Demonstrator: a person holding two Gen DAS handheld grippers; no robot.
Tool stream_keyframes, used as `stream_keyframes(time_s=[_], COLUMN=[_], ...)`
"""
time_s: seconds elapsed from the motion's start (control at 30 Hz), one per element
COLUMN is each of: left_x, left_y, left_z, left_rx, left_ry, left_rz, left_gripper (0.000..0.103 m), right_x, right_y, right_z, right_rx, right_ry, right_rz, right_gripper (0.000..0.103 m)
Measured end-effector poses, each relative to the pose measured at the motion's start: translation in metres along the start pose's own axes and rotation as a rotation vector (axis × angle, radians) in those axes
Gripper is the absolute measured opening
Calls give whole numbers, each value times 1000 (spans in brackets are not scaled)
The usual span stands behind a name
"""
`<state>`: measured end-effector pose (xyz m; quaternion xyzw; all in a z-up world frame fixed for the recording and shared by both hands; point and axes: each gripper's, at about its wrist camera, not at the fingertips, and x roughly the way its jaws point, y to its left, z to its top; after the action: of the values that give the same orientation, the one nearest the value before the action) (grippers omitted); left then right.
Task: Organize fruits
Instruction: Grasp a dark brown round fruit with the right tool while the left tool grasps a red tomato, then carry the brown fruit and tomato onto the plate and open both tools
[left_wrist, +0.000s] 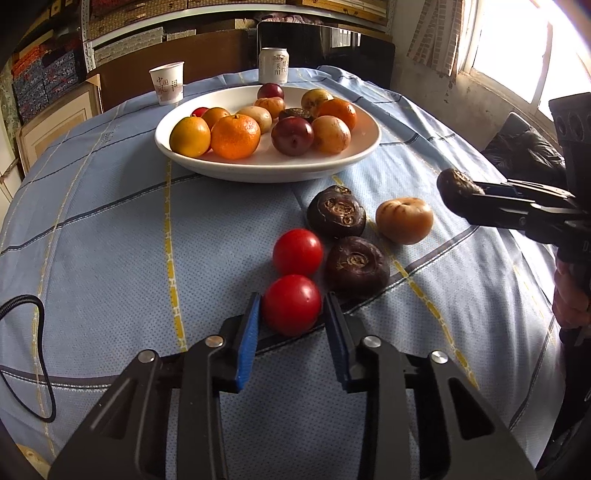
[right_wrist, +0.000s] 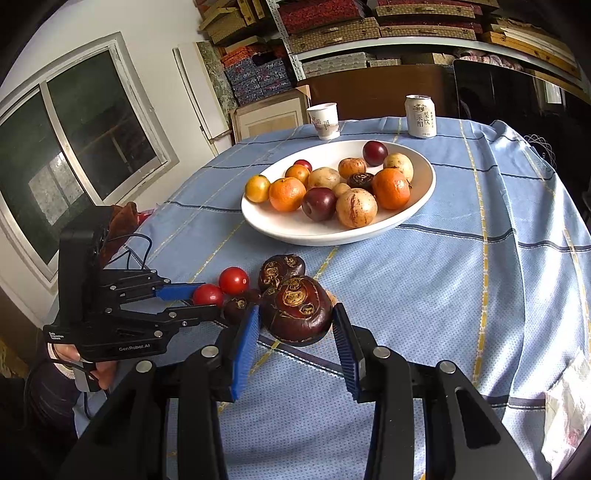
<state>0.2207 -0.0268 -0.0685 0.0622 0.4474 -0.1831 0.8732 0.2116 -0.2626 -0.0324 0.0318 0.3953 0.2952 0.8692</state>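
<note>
- My table, under a light-blue checked cloth (left_wrist: 110, 229), carries:
- white oval ceramic plate (left_wrist: 266, 170)
- paper cup (left_wrist: 167, 83)
- drink can (left_wrist: 273, 65)
- loose red tomatoes (left_wrist: 297, 252)
- dark chestnut-like bulbs (left_wrist: 336, 211)

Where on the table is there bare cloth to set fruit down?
Bare cloth lies left of the bowl and the tomatoes. More lies right of the bowl, below the can. The bowl and the cluster before it are crowded.
</note>
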Motion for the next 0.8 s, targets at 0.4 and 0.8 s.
stream_keyframes(time_s=[0.4,0.8], left_x=[-16,-10], left_y=[9,25], left_z=[5,122], left_rx=[-34,-71], left_ry=[-72,-175], left_rz=[45,-8], left_gripper=[31,31], right_x=[0,29], right_y=[-20,-42], right_z=[3,76], right_rx=[91,166], right_ry=[-47,-206], right_rz=[12,-86], right_gripper=[41,41])
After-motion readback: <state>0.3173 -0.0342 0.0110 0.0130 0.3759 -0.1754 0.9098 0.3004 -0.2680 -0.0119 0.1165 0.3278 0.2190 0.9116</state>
